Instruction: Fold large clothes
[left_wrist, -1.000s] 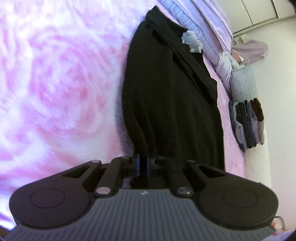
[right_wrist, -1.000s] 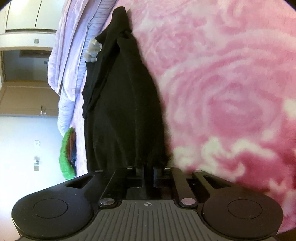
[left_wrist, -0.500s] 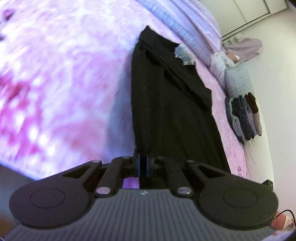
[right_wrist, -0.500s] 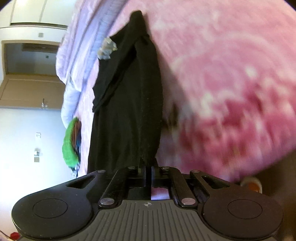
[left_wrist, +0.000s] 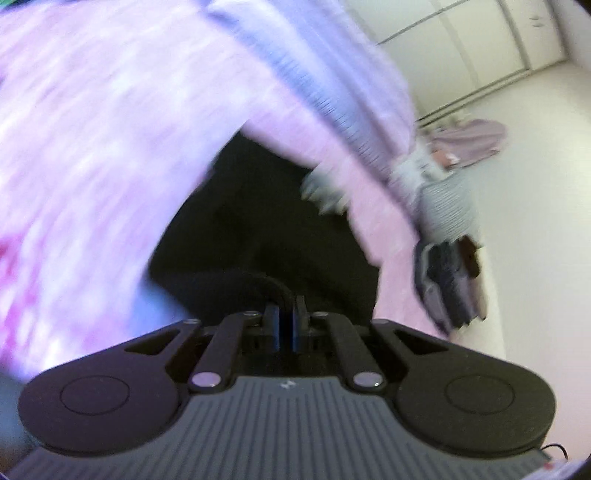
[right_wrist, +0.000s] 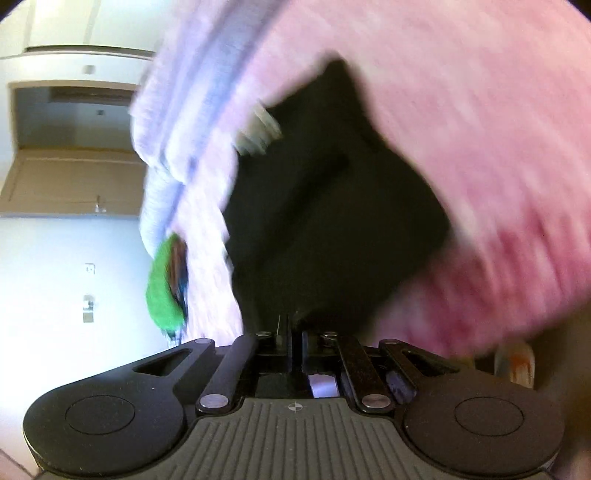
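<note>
Left gripper: jaws closed on a bunched edge of the black garment, cloth rising in a dark roll between the fingers. Right gripper: jaws likewise clamped on an edge of the same black garment, fabric pinched in the narrow gap. Garment spreads away from both grippers over the pink floral blanket covering the bed; far end narrows to a point toward the lilac bedding. Both views heavily motion-blurred, so folds and seams cannot be made out. A small pale grey item lies at the garment's far side edge, touching it; identity cannot be told. Lilac striped bedding is bunched along the far edge of the bed. In the left wrist view, a stack of folded dark and grey clothes sits near the bed's edge beside the white wall. In the right wrist view, a green item lies at the opposite bed edge, with a wooden door beyond.
</note>
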